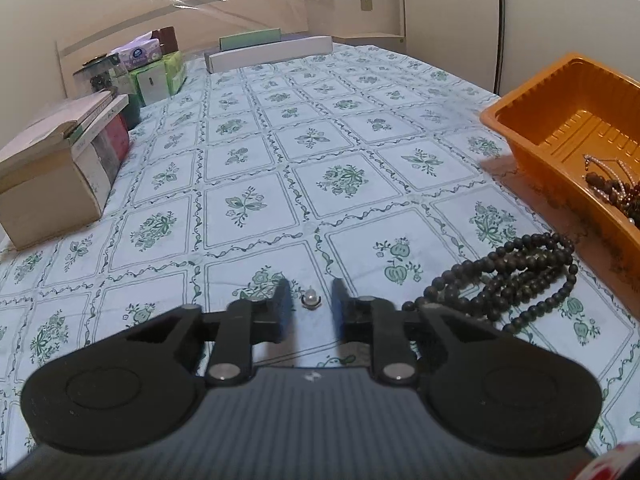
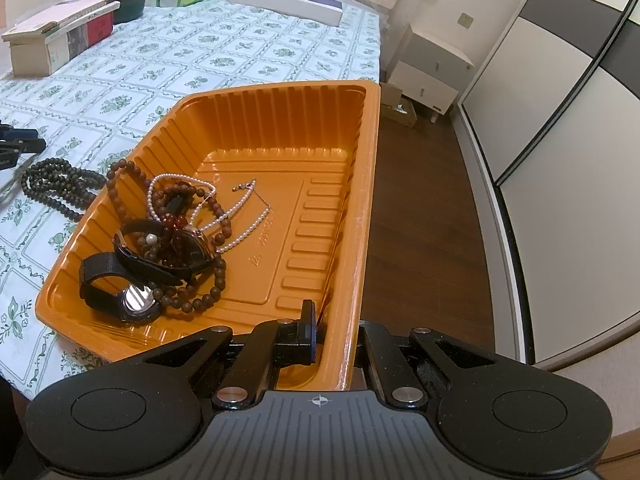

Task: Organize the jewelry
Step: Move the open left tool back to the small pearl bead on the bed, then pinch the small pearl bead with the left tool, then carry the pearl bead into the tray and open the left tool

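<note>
Most jewelry already in the orange tray (image 2: 280,120); two pieces left on the bed.
The right gripper (image 2: 336,332) clamps the tray's near wall; dark beads (image 1: 516,276) lie beside it; the left gripper (image 1: 311,300), not yet closed, straddles a pearl ring (image 1: 311,299).

Tray (image 2: 280,128) holds watches (image 2: 132,276) and necklaces (image 2: 236,220); bead strand (image 2: 56,184) lies left beside it.

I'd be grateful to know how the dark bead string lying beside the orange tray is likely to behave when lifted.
The dark bead string lies in loose loops on the tablecloth, so it will probably hang floppy and trail. Its small round beads may slip between the pads. Loops lying against the orange tray wall could catch.
</note>
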